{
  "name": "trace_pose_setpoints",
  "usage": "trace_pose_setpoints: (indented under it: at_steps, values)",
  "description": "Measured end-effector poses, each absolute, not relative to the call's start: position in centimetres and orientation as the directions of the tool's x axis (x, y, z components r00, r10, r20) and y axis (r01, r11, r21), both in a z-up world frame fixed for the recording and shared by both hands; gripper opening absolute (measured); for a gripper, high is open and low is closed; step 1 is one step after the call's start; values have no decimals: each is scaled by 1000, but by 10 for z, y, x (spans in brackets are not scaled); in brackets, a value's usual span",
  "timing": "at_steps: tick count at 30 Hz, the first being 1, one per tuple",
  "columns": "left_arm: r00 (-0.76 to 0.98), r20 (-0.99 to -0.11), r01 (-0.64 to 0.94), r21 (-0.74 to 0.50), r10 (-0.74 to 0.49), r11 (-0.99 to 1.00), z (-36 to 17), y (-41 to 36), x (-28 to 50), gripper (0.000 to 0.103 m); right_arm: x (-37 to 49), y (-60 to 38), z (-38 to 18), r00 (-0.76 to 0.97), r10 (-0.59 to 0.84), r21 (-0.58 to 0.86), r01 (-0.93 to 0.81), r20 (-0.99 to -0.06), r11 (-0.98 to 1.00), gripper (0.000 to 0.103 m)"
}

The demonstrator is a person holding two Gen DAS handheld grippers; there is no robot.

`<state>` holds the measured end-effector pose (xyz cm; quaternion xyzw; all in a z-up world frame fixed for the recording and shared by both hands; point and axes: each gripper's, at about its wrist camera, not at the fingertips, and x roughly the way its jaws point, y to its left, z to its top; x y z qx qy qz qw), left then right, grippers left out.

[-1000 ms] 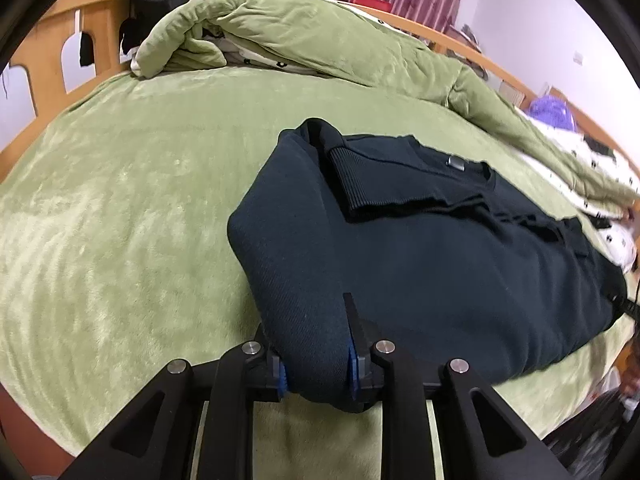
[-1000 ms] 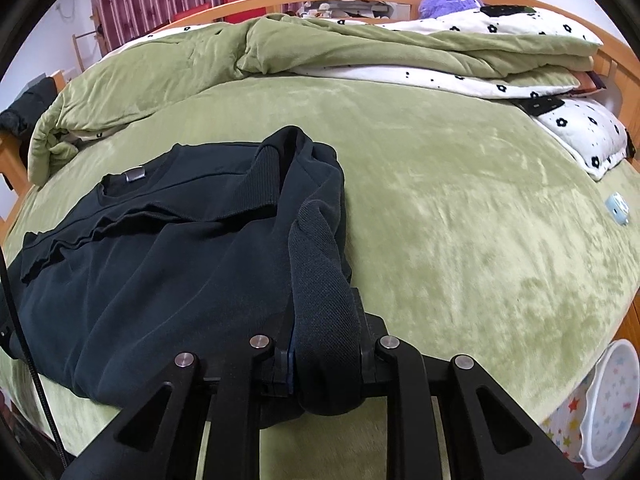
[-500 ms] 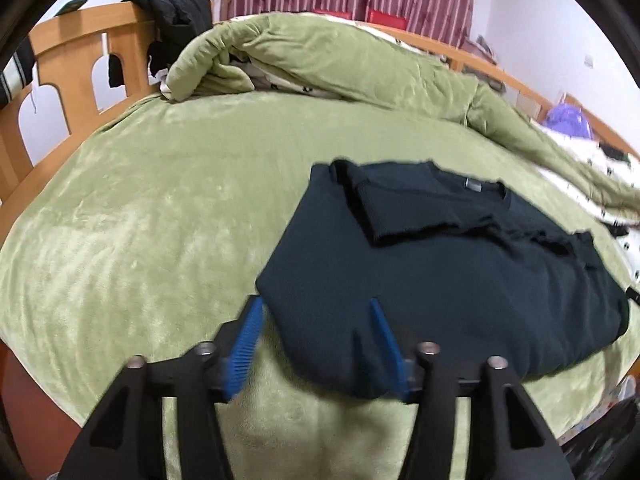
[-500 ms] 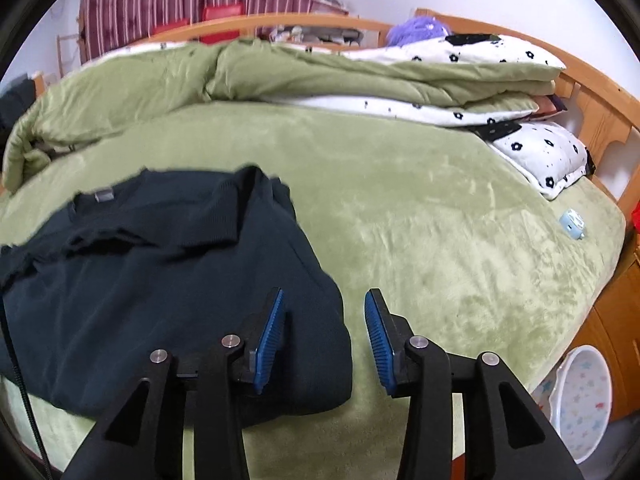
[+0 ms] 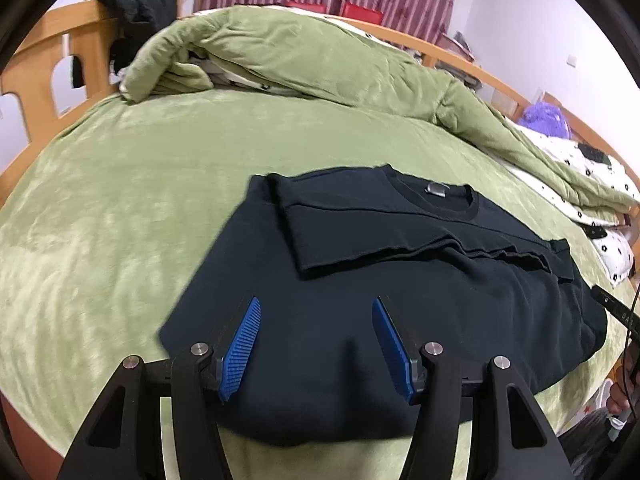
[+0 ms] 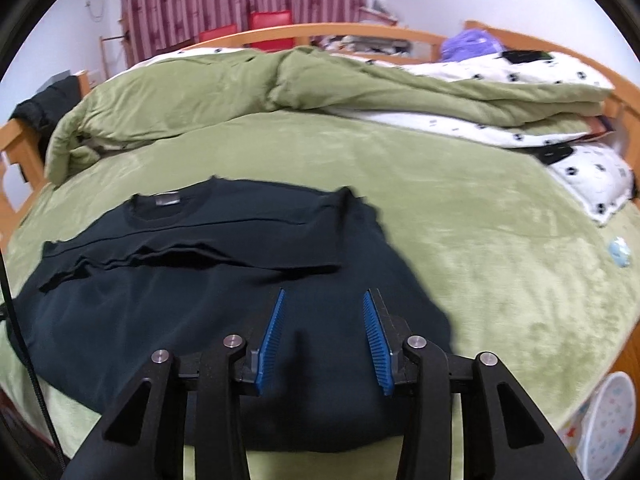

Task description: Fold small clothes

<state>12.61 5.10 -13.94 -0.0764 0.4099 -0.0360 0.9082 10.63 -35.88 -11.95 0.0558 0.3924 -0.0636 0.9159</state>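
We see the dark sweater [image 5: 360, 320] lying folded on the green bed [image 5: 120, 200], spreading ahead of and beneath both sets of jaws. Our left gripper [image 5: 316, 344] stands half open above the cloth, gripping nothing. Our right gripper [image 6: 324, 340], jaws closing yet still apart, likewise holds nothing over the sweater's near edge.

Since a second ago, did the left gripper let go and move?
Yes. The left gripper let go and backed off from the black sweater, whose near edge stays flat on the green bed.
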Motion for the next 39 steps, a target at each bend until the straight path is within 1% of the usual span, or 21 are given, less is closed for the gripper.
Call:
trace_pose_setpoints:
  at_steps: [3, 5, 12, 14, 16, 19, 24, 30, 34, 37, 39]
  values:
    - [638, -755, 18, -176, -147, 984, -148, 41, 138, 56, 125, -347, -129, 647, -4, 107, 132, -763, 985, 37]
    - [617, -771, 27, -181, -159, 983, -157, 35, 146, 56, 133, -341, -136, 632, 12, 120, 128, -775, 984, 35]
    - [572, -805, 36, -169, -159, 985, -182, 28, 171, 56, 168, -330, -172, 532, -25, 61, 142, -846, 988, 33]
    - [573, -806, 39, -156, -150, 987, -186, 26, 178, 58, 175, -329, -173, 530, -42, 43, 147, -847, 988, 32]
    - [572, -808, 42, -148, -145, 988, -186, 23, 186, 63, 182, -330, -174, 524, -49, 38, 155, -850, 987, 32]
    - [562, -816, 48, -133, -137, 990, -186, 19, 201, 65, 199, -332, -176, 506, -58, 27, 160, -860, 987, 32]
    - [552, -824, 46, -128, -132, 991, -183, 21, 223, 64, 226, -331, -176, 459, -66, 3, 148, -886, 989, 32]
    - [563, -815, 3, -165, -137, 986, -177, 35, 258, 63, 262, -334, -166, 460, -51, 24, 157, -886, 987, 27]
    - [593, -796, -8, -160, -124, 987, -175, 40, 277, 63, 285, -333, -163, 509, -55, 16, 134, -859, 991, 27]
    - [603, -786, -13, -181, -137, 983, -177, 44, 285, 62, 296, -331, -174, 546, -58, 0, 106, -836, 994, 27]
    - [631, -761, -21, -213, -152, 977, -176, 51, 286, 62, 298, -333, -180, 571, -52, 9, 103, -819, 995, 27]
